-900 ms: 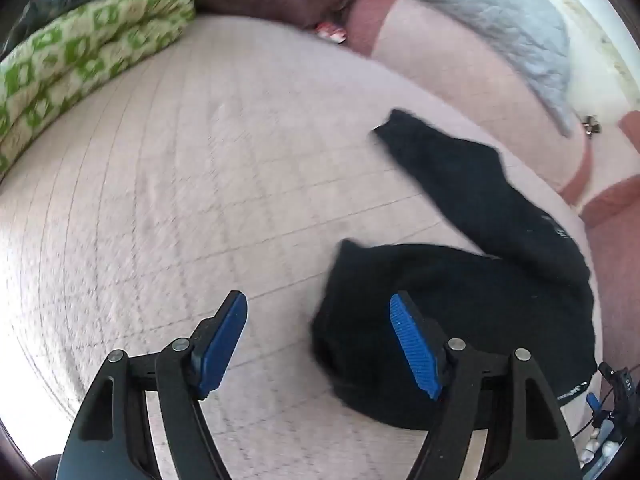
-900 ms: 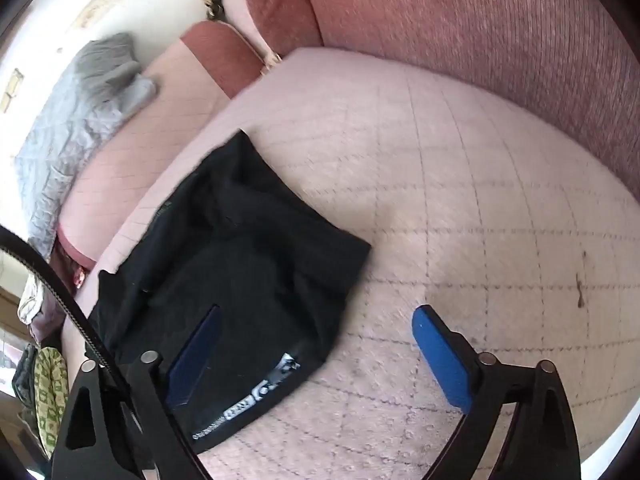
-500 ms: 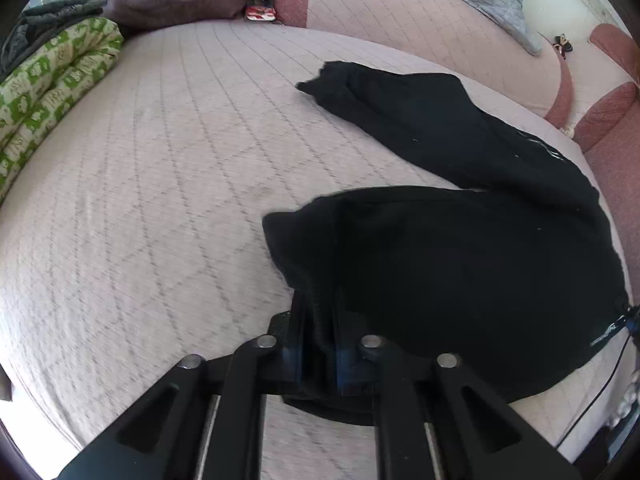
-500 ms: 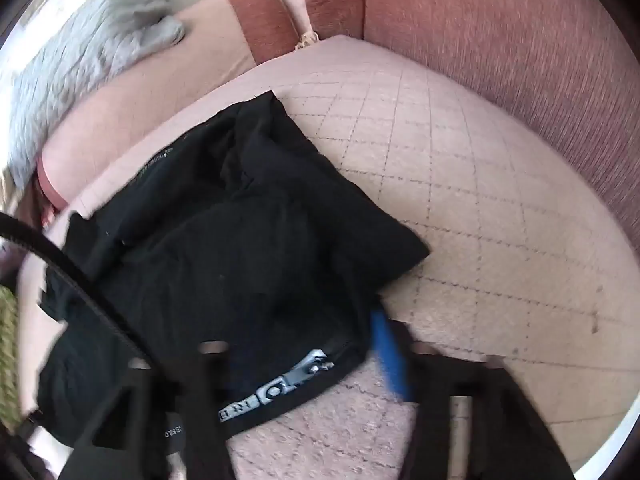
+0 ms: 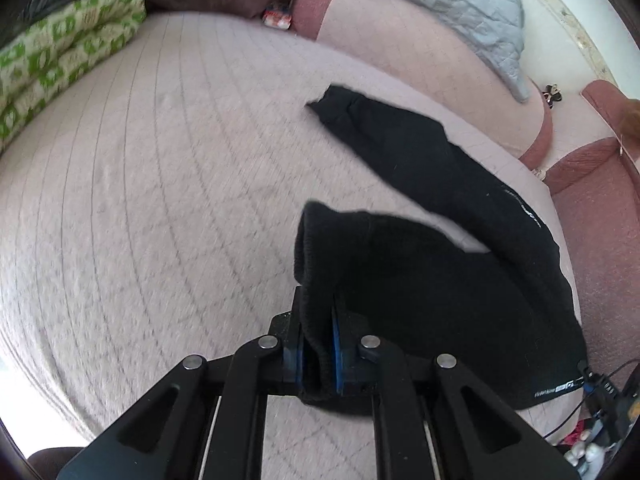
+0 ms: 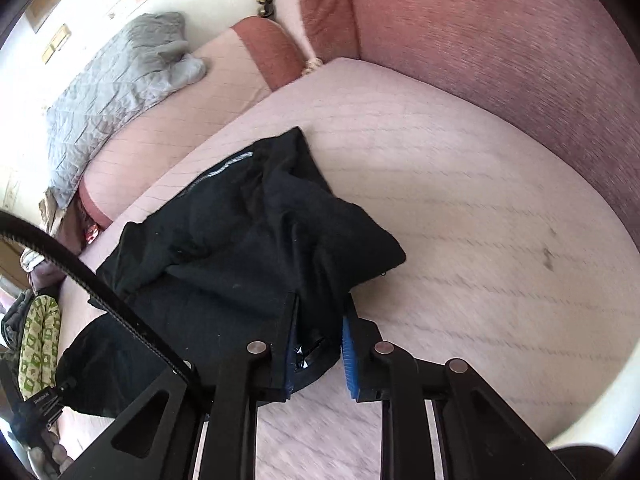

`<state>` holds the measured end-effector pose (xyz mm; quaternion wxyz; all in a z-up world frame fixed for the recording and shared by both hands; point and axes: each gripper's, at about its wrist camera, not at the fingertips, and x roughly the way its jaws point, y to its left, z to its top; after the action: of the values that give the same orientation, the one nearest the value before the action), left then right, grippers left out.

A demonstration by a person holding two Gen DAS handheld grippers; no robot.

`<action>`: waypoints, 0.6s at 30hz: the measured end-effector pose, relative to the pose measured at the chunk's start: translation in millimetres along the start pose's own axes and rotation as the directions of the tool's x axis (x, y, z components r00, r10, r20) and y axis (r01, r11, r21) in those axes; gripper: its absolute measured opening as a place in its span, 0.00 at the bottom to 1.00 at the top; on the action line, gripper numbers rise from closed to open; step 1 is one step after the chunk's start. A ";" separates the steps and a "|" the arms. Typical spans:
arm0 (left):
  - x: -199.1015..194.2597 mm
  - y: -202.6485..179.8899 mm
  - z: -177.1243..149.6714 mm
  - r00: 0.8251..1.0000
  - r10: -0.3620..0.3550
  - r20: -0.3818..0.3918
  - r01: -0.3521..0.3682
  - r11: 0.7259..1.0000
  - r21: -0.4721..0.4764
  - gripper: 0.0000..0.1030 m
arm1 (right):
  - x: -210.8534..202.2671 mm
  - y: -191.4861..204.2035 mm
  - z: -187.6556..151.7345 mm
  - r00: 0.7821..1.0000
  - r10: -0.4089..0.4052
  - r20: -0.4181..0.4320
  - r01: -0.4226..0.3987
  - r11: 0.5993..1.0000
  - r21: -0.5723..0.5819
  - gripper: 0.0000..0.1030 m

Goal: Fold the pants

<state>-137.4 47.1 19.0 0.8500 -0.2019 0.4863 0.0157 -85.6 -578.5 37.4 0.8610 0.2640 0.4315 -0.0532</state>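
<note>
Black pants (image 5: pixel 432 276) lie crumpled on a pale pink quilted mattress (image 5: pixel 160 184). One leg stretches away toward the back in the left wrist view. My left gripper (image 5: pixel 316 344) is shut on a ribbed cuff end of the pants, lifted a little off the mattress. In the right wrist view the pants (image 6: pixel 248 248) bunch up in the middle. My right gripper (image 6: pixel 320 352) is shut on the waistband edge, with black cloth between the blue pads.
A green-and-white patterned blanket (image 5: pixel 60 52) lies at the far left. A grey quilted blanket (image 5: pixel 452 4) drapes over the pink headrest (image 5: pixel 420 76). A dark red sofa back (image 6: pixel 500 52) borders the mattress on the right. Cables and small items (image 5: pixel 600 408) sit at the lower right.
Both grippers were open beside the pants, then shut on the cloth. The left lifted the cuff end; the right now holds the waistband edge, and the pants are more bunched.
</note>
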 end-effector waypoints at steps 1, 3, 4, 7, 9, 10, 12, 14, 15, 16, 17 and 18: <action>-10.8 15.4 -15.0 1.000 -0.006 -0.020 0.005 1.000 -0.022 0.09 | 0.1 -6.8 -0.2 1.000 -0.009 -0.005 0.009 1.000 0.016 0.20; -21.5 30.0 -39.1 0.996 0.052 -0.070 -0.055 0.997 -0.048 0.10 | 3.1 -20.8 -1.4 1.000 -0.013 -0.025 0.015 0.998 0.054 0.22; -28.1 40.4 -47.0 0.992 0.081 -0.098 -0.088 0.994 -0.068 0.12 | 6.8 -26.7 -3.1 0.999 -0.015 -0.051 0.019 0.997 0.071 0.23; -37.0 51.6 -59.9 0.976 0.168 -0.141 -0.184 0.977 -0.107 0.18 | 3.2 -41.1 -4.6 0.996 -0.072 -0.052 0.078 0.989 0.124 0.37; -64.4 67.5 -61.4 0.977 0.176 -0.121 -0.189 0.975 -0.113 0.19 | -6.3 -50.9 -4.8 0.999 -0.037 -0.022 0.040 0.981 0.188 0.49; -80.8 66.1 -61.5 0.975 0.195 -0.105 -0.206 0.972 -0.111 0.19 | -11.6 -50.1 -4.0 0.999 -0.038 -0.003 0.038 0.980 0.196 0.49; -112.8 71.3 -76.3 0.968 0.250 -0.023 -0.251 0.963 -0.102 0.20 | -24.3 -30.3 -1.3 0.996 -0.079 0.051 0.073 0.991 0.110 0.49; -131.1 81.6 -82.9 0.961 0.273 0.050 -0.268 0.959 -0.095 0.26 | -33.1 3.1 -0.3 0.991 -0.093 0.097 0.094 0.995 -0.011 0.49; -140.9 81.4 -99.2 0.951 0.294 0.096 -0.286 0.954 -0.087 0.37 | -35.7 21.2 0.7 0.991 -0.080 0.111 0.088 0.994 -0.069 0.53; -151.0 85.2 -106.2 0.944 0.307 0.122 -0.300 0.951 -0.073 0.42 | -36.9 38.2 0.6 0.991 -0.060 0.119 0.075 0.989 -0.124 0.56; -159.3 80.8 -104.1 0.940 0.318 0.127 -0.312 0.948 -0.067 0.46 | -36.1 57.2 0.1 0.992 -0.031 0.124 0.053 0.983 -0.178 0.63; -166.2 76.1 -120.1 0.934 0.330 0.140 -0.324 0.944 -0.059 0.46 | -34.7 70.2 -1.7 0.992 -0.006 0.124 0.032 0.977 -0.210 0.66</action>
<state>-340.4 102.0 79.0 0.8655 -0.1315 0.4485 0.1803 -85.9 -522.4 92.0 0.9085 0.1632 0.3835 -0.0312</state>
